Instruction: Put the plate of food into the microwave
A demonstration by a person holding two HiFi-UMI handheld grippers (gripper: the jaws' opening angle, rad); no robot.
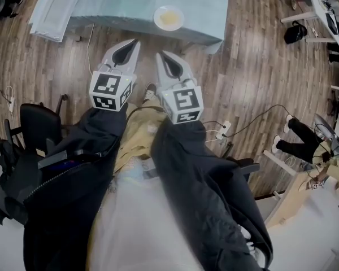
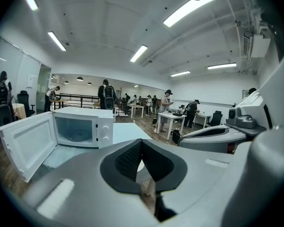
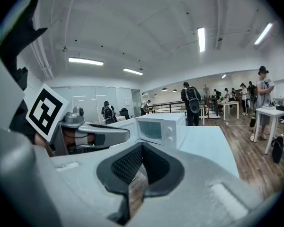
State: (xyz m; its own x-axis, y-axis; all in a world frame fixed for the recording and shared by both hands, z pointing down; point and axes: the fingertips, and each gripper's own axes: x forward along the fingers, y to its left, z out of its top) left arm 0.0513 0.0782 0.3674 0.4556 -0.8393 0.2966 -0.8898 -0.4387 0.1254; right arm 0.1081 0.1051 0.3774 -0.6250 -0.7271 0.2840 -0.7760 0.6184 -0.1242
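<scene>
A white plate with yellow food (image 1: pixel 168 18) lies near the front edge of a light blue table (image 1: pixel 203 10). On the same table to the left stands a white microwave (image 2: pixel 83 126), its door (image 2: pixel 26 143) swung wide open; it also shows in the right gripper view as the microwave (image 3: pixel 161 129). My left gripper (image 1: pixel 134 43) and right gripper (image 1: pixel 160 54) hover side by side over the wooden floor, short of the table, both pointing toward it. In each gripper view the jaws, left gripper (image 2: pixel 141 142) and right gripper (image 3: pixel 142 145), meet with nothing between them.
A black office chair (image 1: pixel 34 129) stands at my left. A power strip with cables (image 1: pixel 223 130) lies on the floor to my right, near a seated person (image 1: pixel 305 143). A black bag (image 1: pixel 295 33) sits beside white tables at the far right. Several people stand in the background.
</scene>
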